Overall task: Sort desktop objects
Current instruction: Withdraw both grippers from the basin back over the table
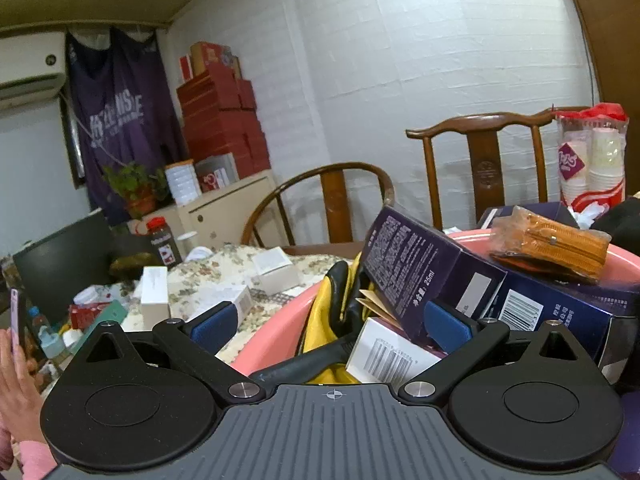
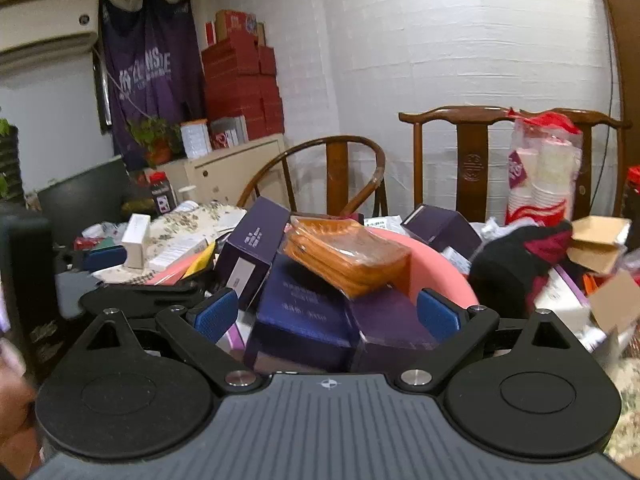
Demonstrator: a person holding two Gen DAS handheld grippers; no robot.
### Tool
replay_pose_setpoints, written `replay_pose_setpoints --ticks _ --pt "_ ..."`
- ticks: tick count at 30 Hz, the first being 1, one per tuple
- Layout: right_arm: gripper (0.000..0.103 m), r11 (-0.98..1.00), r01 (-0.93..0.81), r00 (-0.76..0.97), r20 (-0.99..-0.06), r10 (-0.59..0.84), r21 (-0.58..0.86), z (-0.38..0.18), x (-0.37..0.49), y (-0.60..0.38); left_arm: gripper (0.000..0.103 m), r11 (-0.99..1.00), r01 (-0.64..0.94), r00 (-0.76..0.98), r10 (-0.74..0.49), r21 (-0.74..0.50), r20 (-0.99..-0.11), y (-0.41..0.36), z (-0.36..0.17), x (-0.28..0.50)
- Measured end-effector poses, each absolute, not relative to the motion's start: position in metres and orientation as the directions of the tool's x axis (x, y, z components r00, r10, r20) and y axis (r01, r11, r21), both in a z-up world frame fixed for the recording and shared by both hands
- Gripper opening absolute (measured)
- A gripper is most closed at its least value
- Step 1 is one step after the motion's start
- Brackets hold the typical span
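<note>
So both grippers are parked right at the pink basin [image 1: 276, 332], which is already stuffed. Nearest in the left wrist view, the left gripper [image 1: 330, 322] has its blue pads spread wide with nothing pinched, hanging over the basin's near rim where a yellow and black glove [image 1: 326, 316] and a white barcode box [image 1: 390, 354] sit just past the fingers. The right gripper [image 2: 328, 312] is wide too and empty, its pads standing either side of the dark blue boxes [image 2: 304, 304] without pressing on them, so my read is a drop-off just got finished and it's between picks. Sitting on top of the pile is the orange zip pouch [image 2: 348, 260] in clear wrap, with a purple carton [image 1: 408, 264] leaning tilted beside it. Next move, I'd guess, is grabbing one of the loose items outside the basin, and that needs a careful approach since everything is crowded and stacked loose. Only the left view shows the glove and the small white boxes [image 1: 154, 296] on the flowered cloth beyond, plus a hand holding a phone at the edge. Only the right view shows the black and maroon cloth [image 2: 516, 264] and cardboard scraps right of the basin. Both see the paper cup sleeve [image 2: 540, 176] and wooden chairs [image 2: 472, 160] at the back
</note>
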State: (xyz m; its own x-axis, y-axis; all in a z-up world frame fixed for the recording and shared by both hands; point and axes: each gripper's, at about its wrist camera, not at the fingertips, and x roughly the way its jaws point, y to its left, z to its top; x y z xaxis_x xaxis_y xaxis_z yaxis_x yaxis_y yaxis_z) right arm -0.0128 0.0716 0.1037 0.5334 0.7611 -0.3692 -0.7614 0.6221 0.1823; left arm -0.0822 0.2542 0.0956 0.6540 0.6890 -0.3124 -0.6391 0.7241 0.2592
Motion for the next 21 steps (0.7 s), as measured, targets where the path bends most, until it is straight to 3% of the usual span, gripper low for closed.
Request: replay_pose_setpoints --ticks 5,10,15,21 --pt "0.100 0.636 -0.741 0.564 -0.315 0.764 0.216 0.097 -0.020 0.012 0.103 0.731 -0.661 0.675 0.678 0.169 -0.291 0.258 0.101 -0.095" --pt "0.101 0.718 -0.673 0.660 -0.296 0.691 0.175 0.083 -0.007 -0.053 0.103 0.798 -0.596 0.745 0.591 0.087 -0.310 0.235 0.106 -0.111" --pt "0.101 0.777 -0.611 0.703 -0.347 0.620 0.151 0.066 0.015 -0.103 0.103 0.882 -0.454 0.843 0.471 0.127 -0.259 0.163 0.110 -0.114" --pt "0.101 0.798 -0.596 0.732 -0.352 0.583 0.083 0.057 0.021 -0.121 0.103 0.965 -0.236 0.922 0.260 0.118 -0.287 0.081 0.097 -0.086"
